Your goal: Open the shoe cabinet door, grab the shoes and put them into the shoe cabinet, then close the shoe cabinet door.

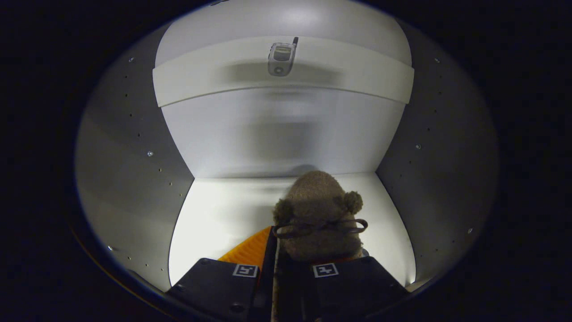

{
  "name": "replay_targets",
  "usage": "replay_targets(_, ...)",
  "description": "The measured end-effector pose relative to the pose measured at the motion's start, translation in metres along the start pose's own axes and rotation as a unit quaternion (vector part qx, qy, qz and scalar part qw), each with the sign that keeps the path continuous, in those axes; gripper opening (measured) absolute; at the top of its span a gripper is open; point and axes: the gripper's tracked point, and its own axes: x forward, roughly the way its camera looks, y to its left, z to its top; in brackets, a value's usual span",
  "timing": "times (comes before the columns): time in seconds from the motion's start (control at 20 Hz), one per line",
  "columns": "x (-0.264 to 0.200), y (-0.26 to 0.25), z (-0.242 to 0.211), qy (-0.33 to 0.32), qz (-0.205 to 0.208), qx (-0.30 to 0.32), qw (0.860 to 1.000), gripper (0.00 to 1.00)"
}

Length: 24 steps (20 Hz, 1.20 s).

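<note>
White cabinet walls surround my camera, so I am looking into the shoe cabinet from its open front, with a pale floor panel below and grey side panels dotted with small holes and screws on the left and right. Up at the far end a white shelf runs across from side to side, and a small silver flip phone with a stubby antenna lies on it, near the middle. My gripper is clenched on the shoe, a fuzzy brown slipper shaped like a little bear with round ears and a dark loop of cord across it; its body rises just ahead of the fingers, and its edge is pinched in the narrow gap between them. An orange ridged sole shows on the left side of the slipper, just beyond the left finger. The slipper sits over the near part of the floor panel, right of centre, though I cannot tell whether it touches the floor.
</note>
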Motion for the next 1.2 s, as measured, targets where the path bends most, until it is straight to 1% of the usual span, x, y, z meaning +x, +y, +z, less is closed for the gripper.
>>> replay_targets(0.05,-0.003,0.002,0.001,-0.002,0.001,-0.001,1.0,0.3)
replay_targets(0.15,-0.011,0.003,0.0,-0.006,-0.001,0.0,1.0,0.42)
replay_targets(0.2,-0.016,0.002,0.0,-0.009,-0.003,-0.002,1.0,0.52)
replay_targets(0.25,-0.02,0.002,0.0,-0.01,-0.006,-0.003,1.0,0.58)
replay_targets(0.3,-0.025,0.003,-0.001,-0.015,-0.004,-0.002,1.0,0.69)
replay_targets(0.5,-0.056,0.001,0.007,-0.047,-0.001,0.012,0.999,0.87)
replay_targets(0.55,-0.065,0.0,0.009,-0.054,-0.003,0.011,0.998,0.89)
replay_targets(0.65,-0.085,0.001,0.013,-0.074,-0.002,0.007,0.997,0.89)
replay_targets(0.7,-0.099,0.003,0.015,-0.086,0.003,0.008,0.996,0.91)
replay_targets(0.9,-0.161,0.011,0.018,-0.138,0.012,0.014,0.99,0.92)
replay_targets(1.05,-0.21,0.017,0.016,-0.182,0.017,0.011,0.983,0.95)
replay_targets(1.15,-0.24,0.017,0.012,-0.21,0.018,0.012,0.977,0.99)
replay_targets(1.2,-0.255,0.015,0.009,-0.222,0.017,0.013,0.975,0.99)
